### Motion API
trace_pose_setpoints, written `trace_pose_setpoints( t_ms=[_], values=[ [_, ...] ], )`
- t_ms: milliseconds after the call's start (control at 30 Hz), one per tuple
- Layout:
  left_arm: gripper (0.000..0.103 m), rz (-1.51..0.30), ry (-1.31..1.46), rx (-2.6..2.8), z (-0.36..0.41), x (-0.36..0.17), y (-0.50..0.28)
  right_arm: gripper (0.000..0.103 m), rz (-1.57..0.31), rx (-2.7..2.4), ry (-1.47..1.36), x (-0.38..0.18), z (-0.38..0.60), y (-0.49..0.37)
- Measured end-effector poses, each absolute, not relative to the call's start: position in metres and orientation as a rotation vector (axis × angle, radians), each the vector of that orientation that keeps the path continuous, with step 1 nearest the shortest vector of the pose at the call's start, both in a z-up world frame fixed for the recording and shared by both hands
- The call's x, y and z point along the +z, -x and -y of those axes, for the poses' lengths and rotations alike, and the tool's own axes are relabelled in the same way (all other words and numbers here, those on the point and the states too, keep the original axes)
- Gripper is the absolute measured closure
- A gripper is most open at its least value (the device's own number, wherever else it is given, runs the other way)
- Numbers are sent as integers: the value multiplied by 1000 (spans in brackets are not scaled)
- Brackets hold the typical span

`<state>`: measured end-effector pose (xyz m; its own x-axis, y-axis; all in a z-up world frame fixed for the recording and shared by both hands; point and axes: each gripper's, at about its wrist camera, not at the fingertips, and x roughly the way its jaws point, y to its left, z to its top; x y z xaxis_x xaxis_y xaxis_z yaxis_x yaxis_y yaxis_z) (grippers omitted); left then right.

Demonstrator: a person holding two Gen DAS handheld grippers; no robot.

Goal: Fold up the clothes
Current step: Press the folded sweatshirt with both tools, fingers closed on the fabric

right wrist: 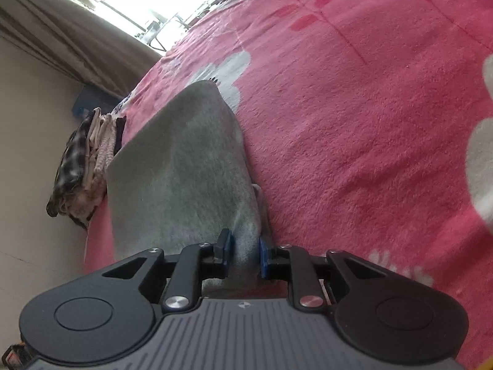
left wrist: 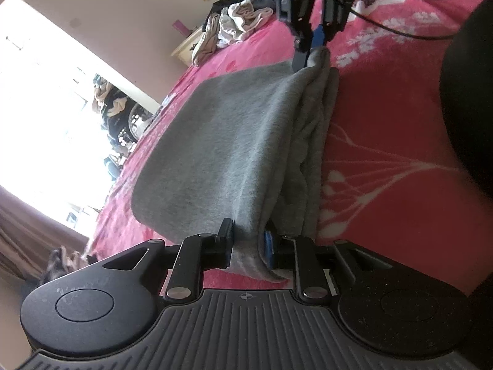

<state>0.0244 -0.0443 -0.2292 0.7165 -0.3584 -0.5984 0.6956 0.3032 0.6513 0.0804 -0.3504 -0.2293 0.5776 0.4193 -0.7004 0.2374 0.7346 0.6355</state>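
Both grippers, left gripper [left wrist: 248, 246] and right gripper [right wrist: 243, 254], pinching grey garment [left wrist: 222, 141] edge, seemingly folded

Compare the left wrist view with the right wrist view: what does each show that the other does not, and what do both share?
Only the left wrist view shows the right gripper from outside, pinching the far end of the grey garment, plus a loose heap of unfolded clothes by the wall and a black cable. Only the right wrist view shows the stack of folded clothes and the curtain. Both show the grey garment on the pink blanket, with that view's own jaws shut on its edge: left gripper, right gripper.
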Motion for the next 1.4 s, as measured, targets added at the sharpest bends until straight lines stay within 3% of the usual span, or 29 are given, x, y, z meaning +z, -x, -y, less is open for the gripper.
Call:
trace_pose_setpoints(
  t_ms=[100,367,600,667,767,867,900,933,967,1067,1133,1200,1267,1400],
  values=[
    [70,-451,-950,-700,35,-207,-21,77,-962,119,-729,-221,352,-73],
    [68,-571,-540,-512,16,-141,-51,76,-776,131,-597,-174,365,-47],
    [68,-624,-548,-550,77,-171,-79,76,-681,182,-325,-144,337,-107],
    [69,-644,-598,-591,85,-185,-75,61,-738,192,-434,-156,347,-131],
    [70,-612,-676,-606,86,-202,-60,50,-806,215,-617,-180,367,-166],
    [72,-613,-673,-618,81,-210,-56,45,-855,280,-649,-201,369,-194],
    [72,-626,-651,-620,79,-210,-59,48,-876,314,-656,-208,366,-203],
    [72,-639,-629,-622,78,-211,-62,73,-894,344,-658,-215,363,-210],
    [73,-654,-602,-620,77,-211,-66,81,-887,354,-625,-215,356,-213],
    [73,-676,-542,-594,74,-211,-70,90,-756,406,-531,-202,343,-208],
    [74,-670,-547,-580,78,-213,-68,90,-737,399,-545,-210,342,-208],
    [73,-661,-563,-572,82,-215,-67,83,-781,360,-577,-233,347,-215],
    [73,-660,-567,-564,85,-215,-68,55,-811,313,-681,-249,361,-217],
    [71,-661,-544,-548,83,-213,-69,62,-732,212,-656,-215,376,-201]
  ],
)
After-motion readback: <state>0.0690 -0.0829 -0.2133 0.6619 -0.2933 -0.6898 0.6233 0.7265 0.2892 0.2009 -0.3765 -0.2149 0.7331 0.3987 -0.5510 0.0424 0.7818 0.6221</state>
